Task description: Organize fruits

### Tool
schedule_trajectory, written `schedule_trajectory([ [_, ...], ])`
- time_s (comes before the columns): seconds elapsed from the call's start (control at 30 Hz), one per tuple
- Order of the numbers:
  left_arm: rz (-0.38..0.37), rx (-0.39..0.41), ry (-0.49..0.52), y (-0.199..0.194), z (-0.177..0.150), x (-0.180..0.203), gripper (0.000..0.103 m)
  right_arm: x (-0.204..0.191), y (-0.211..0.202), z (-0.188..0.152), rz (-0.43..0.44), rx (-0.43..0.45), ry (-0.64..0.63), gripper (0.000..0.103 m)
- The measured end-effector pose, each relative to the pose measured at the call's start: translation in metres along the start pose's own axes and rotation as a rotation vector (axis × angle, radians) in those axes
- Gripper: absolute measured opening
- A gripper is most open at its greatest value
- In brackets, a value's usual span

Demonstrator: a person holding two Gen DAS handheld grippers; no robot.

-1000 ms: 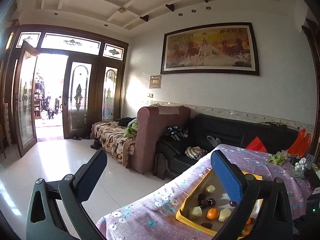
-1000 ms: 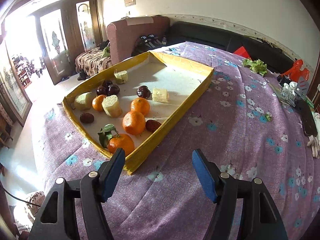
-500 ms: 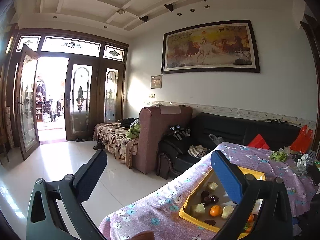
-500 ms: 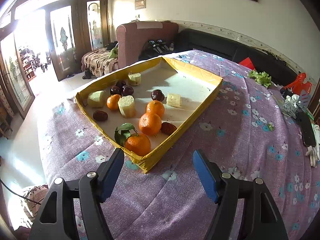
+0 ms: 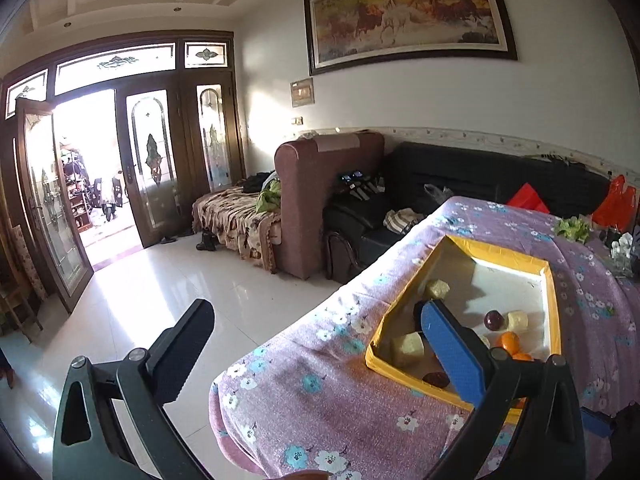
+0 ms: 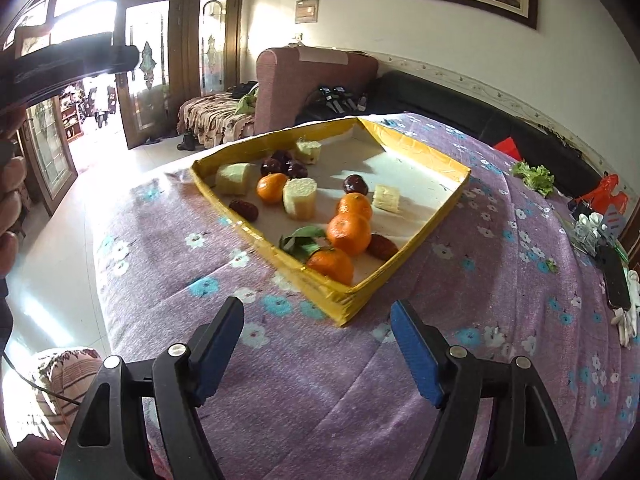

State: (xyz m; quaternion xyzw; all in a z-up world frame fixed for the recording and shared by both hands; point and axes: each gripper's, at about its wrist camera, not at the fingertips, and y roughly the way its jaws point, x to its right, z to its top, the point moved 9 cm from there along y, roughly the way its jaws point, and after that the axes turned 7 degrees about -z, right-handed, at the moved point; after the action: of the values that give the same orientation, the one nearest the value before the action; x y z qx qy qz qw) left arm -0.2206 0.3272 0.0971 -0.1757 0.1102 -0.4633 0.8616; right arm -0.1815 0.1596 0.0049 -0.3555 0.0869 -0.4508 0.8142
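The surface (image 6: pixel 320 380), covered with a purple flowered cloth, carries a shallow yellow tray (image 6: pixel 344 304) that holds all the fruits. Seen from the right wrist, the tray lies straight ahead at 12 o'clock from the right tongs (image 6: pixel 316 344), with its near corner pointing at the gap between the two blades, and its long axis runs away toward 1 o'clock. The right tongs are released, spread wide and holding nothing, above bare cloth just before that corner. The left tongs (image 5: pixel 316 350) are also released and empty; they hang beyond the edge of the surface, partly over the floor (image 5: pixel 160 288), and the tray lies at about 2 o'clock from them. I judge the right tongs are nearer to the fruits.

Inside the tray, the closest fruit is the orange with leaves (image 6: pixel 332 266), at 12 o'clock just behind the near corner. A second orange (image 6: pixel 349 233) sits just beyond it, with a dark date (image 6: pixel 382 247) beside it at 3 o'clock. The pale cut pieces (image 6: pixel 300 202) and the dark plums (image 6: pixel 284 164) lie deeper, toward 11 o'clock.

The far half of the tray is open, so there is room to move fruits. The raised rim at the near corner must be cleared from above, I think
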Motion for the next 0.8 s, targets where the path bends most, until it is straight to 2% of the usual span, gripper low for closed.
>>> schedule_trajectory([
  [0.27, -0.032, -0.076, 0.014, 0.009, -0.014, 0.007, 0.103, -0.046, -0.007, -0.018, 0.004, 0.014, -0.118, 0.080],
  [0.47, -0.016, -0.103, -0.040, 0.013, -0.016, -0.006, 0.103, -0.062, -0.011, -0.022, 0.012, 0.026, -0.162, 0.080],
  [0.8, 0.005, -0.177, 0.016, 0.021, -0.031, 0.009, 0.103, -0.045, -0.014, 0.018, -0.032, 0.067, -0.136, 0.084],
])
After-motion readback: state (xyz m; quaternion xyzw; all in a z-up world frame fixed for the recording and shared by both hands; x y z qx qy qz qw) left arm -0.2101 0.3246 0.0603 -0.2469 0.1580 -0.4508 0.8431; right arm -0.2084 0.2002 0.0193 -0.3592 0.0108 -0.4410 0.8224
